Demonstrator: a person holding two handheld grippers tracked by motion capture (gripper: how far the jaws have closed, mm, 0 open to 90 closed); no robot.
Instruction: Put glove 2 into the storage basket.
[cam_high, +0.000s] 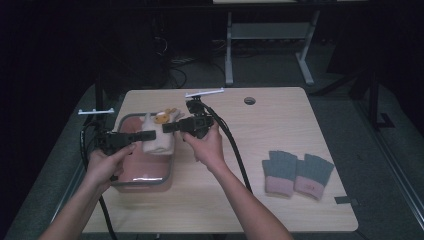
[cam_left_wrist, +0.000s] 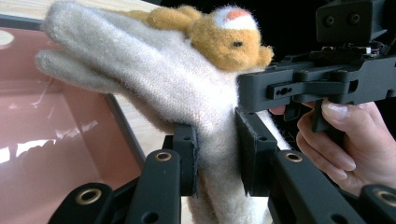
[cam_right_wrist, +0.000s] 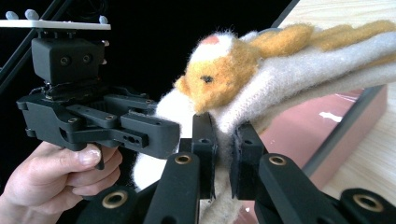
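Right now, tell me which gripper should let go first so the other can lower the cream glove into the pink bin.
Probably the right gripper releases; the left gripper is better placed, clamped on the cream glove directly over the pink bin, while the right reaches in from beside it.

Dim room, grey floor

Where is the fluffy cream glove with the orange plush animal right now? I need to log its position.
The fluffy cream glove is at the high view's left, held between the left gripper and right gripper, above the pink plastic bin.
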